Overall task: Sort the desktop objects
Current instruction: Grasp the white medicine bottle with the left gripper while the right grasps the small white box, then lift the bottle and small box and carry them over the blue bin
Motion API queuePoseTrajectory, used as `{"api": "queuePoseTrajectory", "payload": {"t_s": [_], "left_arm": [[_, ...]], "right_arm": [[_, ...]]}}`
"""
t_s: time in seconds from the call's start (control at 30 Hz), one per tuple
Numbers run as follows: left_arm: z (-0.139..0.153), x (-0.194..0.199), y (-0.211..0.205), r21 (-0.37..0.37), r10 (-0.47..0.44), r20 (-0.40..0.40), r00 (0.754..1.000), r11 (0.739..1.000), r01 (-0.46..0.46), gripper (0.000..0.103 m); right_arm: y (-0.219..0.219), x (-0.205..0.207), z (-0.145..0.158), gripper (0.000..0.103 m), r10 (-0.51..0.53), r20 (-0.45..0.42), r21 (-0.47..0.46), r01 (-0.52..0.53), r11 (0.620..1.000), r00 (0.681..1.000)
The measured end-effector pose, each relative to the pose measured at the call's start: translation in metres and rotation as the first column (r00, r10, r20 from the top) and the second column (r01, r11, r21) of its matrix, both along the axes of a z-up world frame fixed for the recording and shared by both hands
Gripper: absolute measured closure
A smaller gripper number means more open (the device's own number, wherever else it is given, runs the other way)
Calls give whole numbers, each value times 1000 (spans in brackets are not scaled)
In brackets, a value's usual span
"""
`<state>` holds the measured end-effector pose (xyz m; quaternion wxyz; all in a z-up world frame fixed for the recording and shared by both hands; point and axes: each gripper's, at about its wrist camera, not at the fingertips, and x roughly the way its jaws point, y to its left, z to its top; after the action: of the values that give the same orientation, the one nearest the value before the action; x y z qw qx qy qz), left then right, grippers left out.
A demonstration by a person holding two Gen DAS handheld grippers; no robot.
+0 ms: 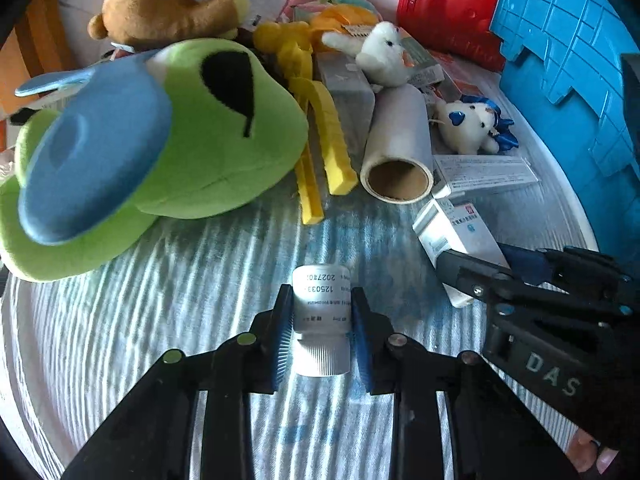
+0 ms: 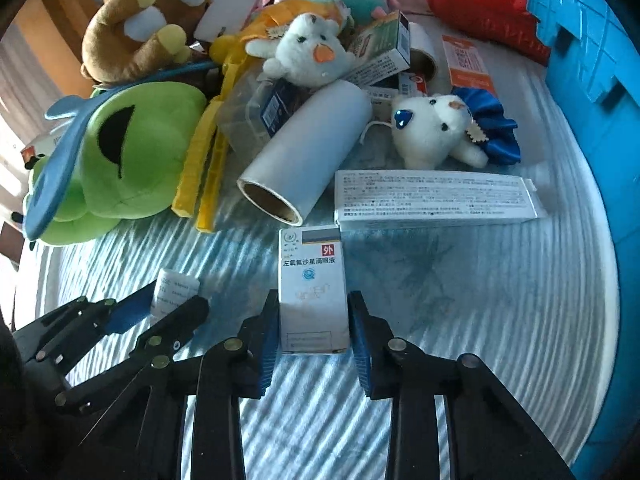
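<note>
My left gripper is shut on a small white pill bottle lying on the blue-striped cloth, its ribbed cap toward the camera. My right gripper is shut on a white eye-drop box with blue print and a red mark. In the left wrist view the right gripper comes in from the right, clamped on that same box. In the right wrist view the left gripper shows at the lower left with the bottle between its fingers.
Behind lie a green plush frog, a brown bear, small white plush toys, a film roll on a cardboard core, yellow clips, a long white box and other cartons. A blue crate and red container stand at right.
</note>
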<state>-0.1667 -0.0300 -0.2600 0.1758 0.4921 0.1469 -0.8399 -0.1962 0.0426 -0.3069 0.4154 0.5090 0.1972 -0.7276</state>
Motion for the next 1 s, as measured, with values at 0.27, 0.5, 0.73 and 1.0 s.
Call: {"api": "queuePoseTrajectory", "payload": {"t_s": [0.27,0.5,0.73,1.0], "left_arm": [[48,14,0,-92,8,-100,995,996,-18,76],[104,39,8,-172,8,-213,977,984,-46,76],[160,53,34,-238,-18,-317,948,969,-61,76],[216,61,70,-287,-97,-433,896,957,-35,76]], "right_arm": [[19,19,40,73,17,-62,-83,-22,996,998],[47,51,115,72,27,-205,-226,-74,971,978],[78,82,190,72,-21,-351,-358,-114,927,936],[121,98,251,72,-108,-464,-445,-125,887,879]]}}
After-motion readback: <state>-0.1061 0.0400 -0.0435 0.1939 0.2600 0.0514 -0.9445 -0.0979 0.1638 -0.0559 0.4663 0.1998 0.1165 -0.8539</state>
